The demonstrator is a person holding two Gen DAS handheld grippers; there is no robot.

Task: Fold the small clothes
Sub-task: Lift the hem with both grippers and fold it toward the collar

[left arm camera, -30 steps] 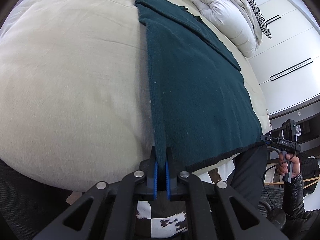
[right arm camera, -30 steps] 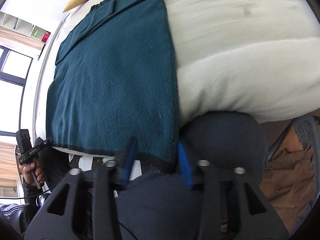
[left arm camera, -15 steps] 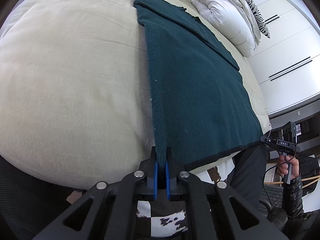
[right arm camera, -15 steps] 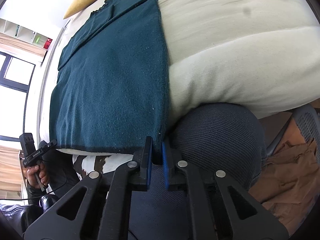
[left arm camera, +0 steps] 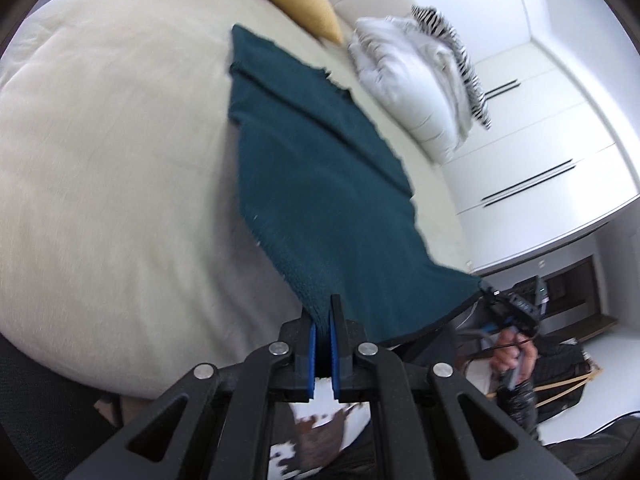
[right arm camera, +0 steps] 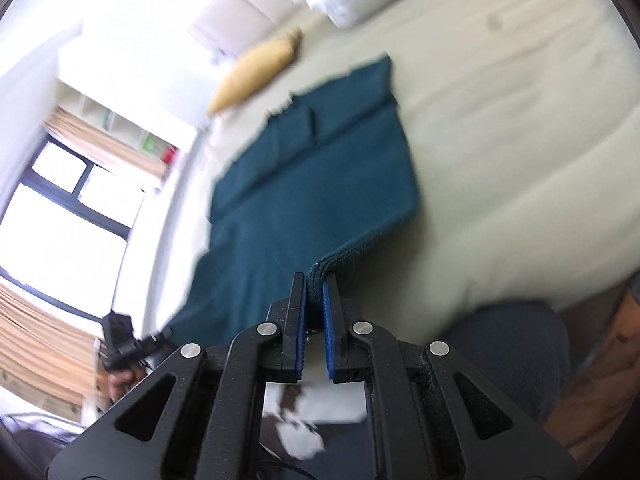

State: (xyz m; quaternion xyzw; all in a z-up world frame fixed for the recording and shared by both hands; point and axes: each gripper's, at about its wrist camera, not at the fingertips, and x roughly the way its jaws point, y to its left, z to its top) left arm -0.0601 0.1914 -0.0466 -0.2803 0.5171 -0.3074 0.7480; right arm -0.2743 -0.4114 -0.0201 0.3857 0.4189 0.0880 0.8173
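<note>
A dark teal knitted garment (left arm camera: pixel 320 184) lies lengthwise on a cream bed (left arm camera: pixel 100 160), its far part folded. My left gripper (left arm camera: pixel 323 320) is shut on the garment's near left hem corner. My right gripper (right arm camera: pixel 315 292) is shut on the near right hem corner of the garment (right arm camera: pixel 312 184). Both corners are raised off the bed, so the near end hangs up between the grippers. The right gripper also shows in the left wrist view (left arm camera: pixel 516 308), and the left gripper in the right wrist view (right arm camera: pixel 124 340).
A yellow pillow (left arm camera: pixel 298 0) and a white duvet with a zebra-striped cloth (left arm camera: pixel 424 80) lie at the bed's far end. White cupboards (left arm camera: pixel 540 152) stand to the right. A dark chair back (right arm camera: pixel 512 360) is near the bed edge. A window (right arm camera: pixel 60 216) is at the left.
The right gripper closed on the hem corner. Both grippers have since lifted the near end of the garment off the bed edge and moved it toward the far end.
</note>
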